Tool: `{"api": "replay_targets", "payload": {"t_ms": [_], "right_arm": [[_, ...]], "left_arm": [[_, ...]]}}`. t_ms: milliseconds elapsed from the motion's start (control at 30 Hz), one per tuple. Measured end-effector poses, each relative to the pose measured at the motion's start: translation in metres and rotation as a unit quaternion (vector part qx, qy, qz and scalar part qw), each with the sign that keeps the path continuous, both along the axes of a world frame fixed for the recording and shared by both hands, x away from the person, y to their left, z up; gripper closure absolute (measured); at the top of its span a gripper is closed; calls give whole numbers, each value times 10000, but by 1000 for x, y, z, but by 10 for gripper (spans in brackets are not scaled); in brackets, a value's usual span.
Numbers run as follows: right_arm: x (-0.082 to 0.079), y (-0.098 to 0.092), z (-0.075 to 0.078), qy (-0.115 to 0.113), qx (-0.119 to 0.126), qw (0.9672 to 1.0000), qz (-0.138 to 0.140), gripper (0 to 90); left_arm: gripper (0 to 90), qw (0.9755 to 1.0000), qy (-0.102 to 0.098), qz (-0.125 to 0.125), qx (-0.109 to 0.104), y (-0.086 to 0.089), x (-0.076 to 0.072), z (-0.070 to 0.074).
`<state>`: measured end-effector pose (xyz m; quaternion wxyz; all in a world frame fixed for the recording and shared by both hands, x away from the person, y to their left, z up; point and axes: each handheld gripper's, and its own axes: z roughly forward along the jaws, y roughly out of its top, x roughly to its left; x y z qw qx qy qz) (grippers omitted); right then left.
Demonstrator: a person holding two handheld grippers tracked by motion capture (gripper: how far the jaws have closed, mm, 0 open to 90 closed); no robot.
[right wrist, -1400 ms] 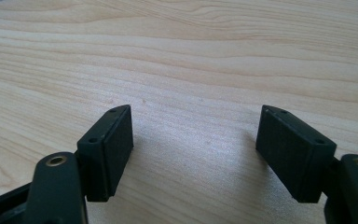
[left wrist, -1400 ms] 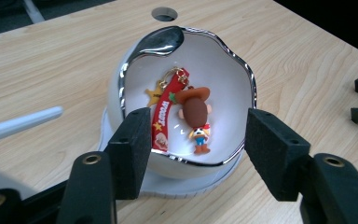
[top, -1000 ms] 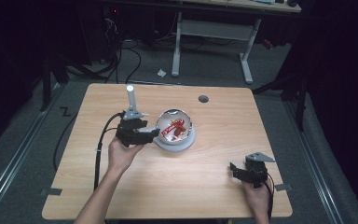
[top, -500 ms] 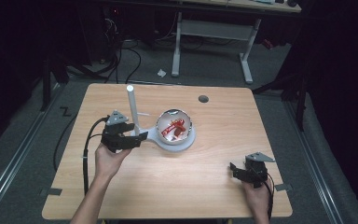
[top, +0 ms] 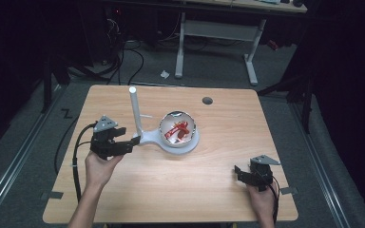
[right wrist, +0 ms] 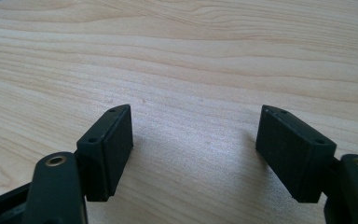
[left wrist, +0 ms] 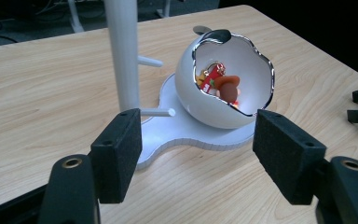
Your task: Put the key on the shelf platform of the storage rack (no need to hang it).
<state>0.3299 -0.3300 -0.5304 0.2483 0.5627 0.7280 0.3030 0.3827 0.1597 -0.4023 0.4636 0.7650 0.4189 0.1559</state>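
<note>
A white stand (top: 147,138) with an upright post (top: 134,107) carries a white egg-shaped bowl (top: 190,124) in the middle of the table. Red trinkets (top: 178,132) lie inside the bowl. My left gripper (top: 129,137) is just left of the stand's base, pointing at it. It is open, its jaws have just been opening, and nothing is between them. In the left gripper view the gripper (left wrist: 198,135) faces the post (left wrist: 123,56), the bowl (left wrist: 223,112) and the trinkets (left wrist: 219,84). My right gripper (top: 241,175) rests near the front right edge, and it (right wrist: 193,140) stands open over bare wood.
The wooden table (top: 228,199) has a round cable hole (top: 207,100) at the back right. Short pegs (left wrist: 156,112) stick out of the post. Beyond the far edge are floor cables and a white desk frame (top: 216,31).
My left gripper has drawn back to the left, from beside the bowl to the left end of the stand's base, and its jaws stand wider. The right gripper has not moved.
</note>
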Motion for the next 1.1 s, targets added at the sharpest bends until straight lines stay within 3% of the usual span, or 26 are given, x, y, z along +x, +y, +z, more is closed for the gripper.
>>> {"api": "replay_targets", "payload": {"t_ms": [567, 1100], "right_arm": [[0, 0, 0, 11, 10, 10000, -20, 274], [0, 1, 0, 11, 12, 10000, -22, 274]], "left_arm": [[306, 9994, -11, 355, -16, 27, -13, -8], [293, 9980, 133, 617, 27, 45, -21, -28]]}}
